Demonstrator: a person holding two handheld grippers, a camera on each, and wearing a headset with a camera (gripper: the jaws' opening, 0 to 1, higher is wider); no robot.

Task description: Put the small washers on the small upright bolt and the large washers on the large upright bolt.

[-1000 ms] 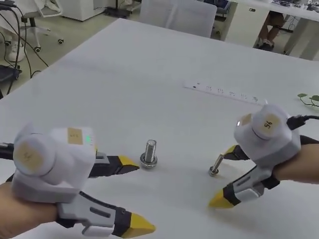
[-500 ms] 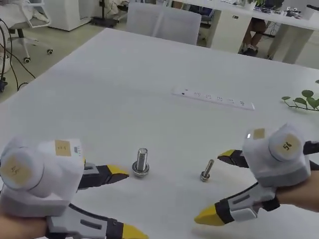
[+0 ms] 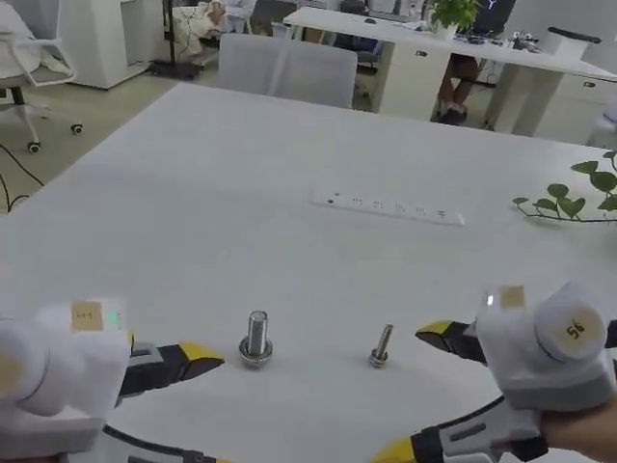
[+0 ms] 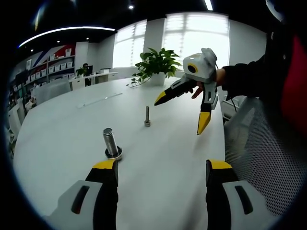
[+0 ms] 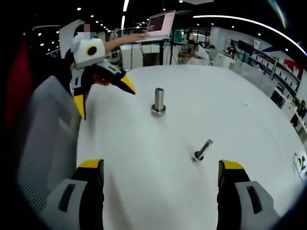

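Noting both bolts at lower centre of the head view, between the tools. Large bolt [image 3: 256, 337]: threaded bright steel, upright, with a ring-like collar at its foot (washers or not, cannot tell), just right of the left gripper [image 4: 161, 166]. Small bolt [image 3: 382, 345]: slim, leaning slightly, nearer the right gripper [image 3: 410, 394]. Both grippers' jaws stand wide apart, empty. Table [image 3: 289, 193] is matte white.

Two bolts are on one white table [image 3: 289, 145]: one large bolt [image 3: 256, 338] and one small bolt [image 3: 382, 345]. There are two handheld grippers, the left gripper [image 4: 162, 165] and the right gripper [image 5: 160, 165], each with two yellow-tipped jaws. One white power strip [image 3: 386, 206] lies farther back. One grey chair [image 3: 286, 69], one potted plant [image 4: 157, 62] and one open laptop [image 5: 161, 24] are also visible.
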